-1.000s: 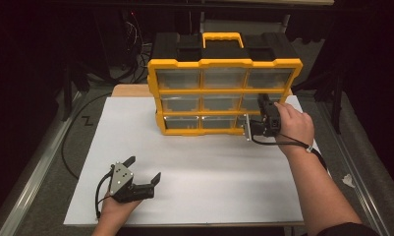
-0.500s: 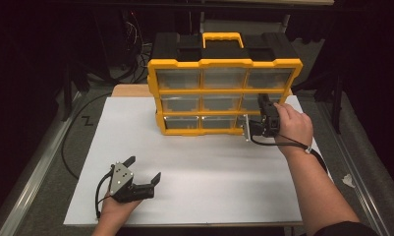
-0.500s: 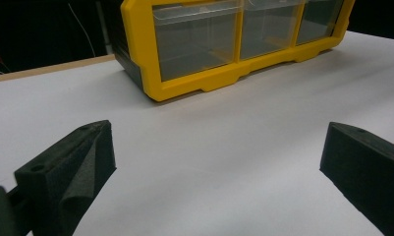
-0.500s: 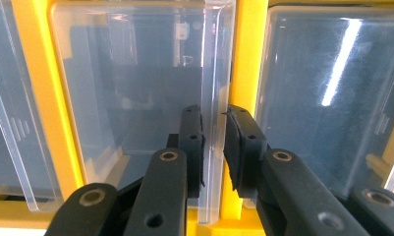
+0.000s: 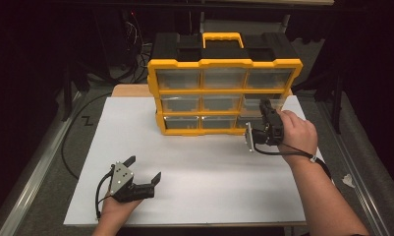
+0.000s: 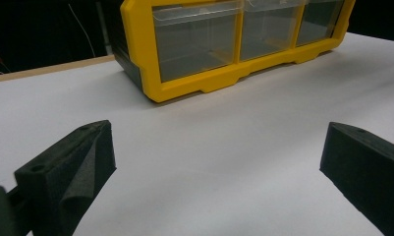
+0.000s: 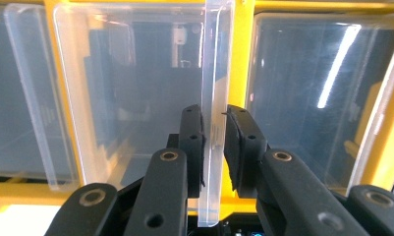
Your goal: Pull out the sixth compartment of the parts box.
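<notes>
The yellow plastic organiser cabinet with clear drawers (image 5: pixel 224 96) stands at the far edge of the white tabletop (image 5: pixel 209 177), near its middle. The right gripper (image 5: pixel 264 112) reaches the cabinet's right column, at the middle row, and its jaws are pressed onto the thin lip of a clear plastic drawer (image 7: pixel 213 118), which stands upright between the pads. The left gripper (image 5: pixel 144 170) rests near the tabletop's near left corner, well apart from the cabinet, with its jaws spread wide and nothing between them.

We note a white rectangular worktop (image 5: pixel 194 162) on grey carpeted floor (image 5: pixel 42 172), black cables (image 5: pixel 69 157) alongside, dark surroundings behind.
</notes>
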The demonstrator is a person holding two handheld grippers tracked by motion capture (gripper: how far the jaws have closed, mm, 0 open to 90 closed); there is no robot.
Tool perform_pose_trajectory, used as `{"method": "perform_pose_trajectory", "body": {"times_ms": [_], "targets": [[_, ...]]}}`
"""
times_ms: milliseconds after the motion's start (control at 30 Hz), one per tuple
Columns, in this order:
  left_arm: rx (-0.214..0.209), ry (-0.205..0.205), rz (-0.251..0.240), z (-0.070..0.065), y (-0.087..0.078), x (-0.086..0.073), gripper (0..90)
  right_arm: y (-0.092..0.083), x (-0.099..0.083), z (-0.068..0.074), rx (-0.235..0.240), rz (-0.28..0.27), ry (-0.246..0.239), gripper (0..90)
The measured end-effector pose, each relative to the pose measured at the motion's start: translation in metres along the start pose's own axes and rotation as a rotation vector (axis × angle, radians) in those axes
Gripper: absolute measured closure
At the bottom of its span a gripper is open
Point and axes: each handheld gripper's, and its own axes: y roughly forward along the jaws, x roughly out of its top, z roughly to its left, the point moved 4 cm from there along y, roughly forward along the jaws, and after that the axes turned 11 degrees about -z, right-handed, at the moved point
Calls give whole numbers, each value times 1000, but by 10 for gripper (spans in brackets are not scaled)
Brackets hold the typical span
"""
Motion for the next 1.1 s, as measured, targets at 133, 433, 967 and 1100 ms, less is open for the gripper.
{"method": "perform_pose_trajectory", "body": {"times_ms": [133, 433, 967, 1100], "targets": [[0, -2, -3, 0, 0, 0, 9, -7, 1, 0, -2, -8, 1, 807], [0, -6, -5, 0, -1, 1, 9, -27, 5, 1, -2, -7, 13, 806], [2, -9, -8, 0, -1, 1, 9, -46, 8, -2, -4, -28, -5, 807], [3, -10, -9, 1, -1, 1, 9, -50, 7, -1, -3, -18, 9, 807]]}}
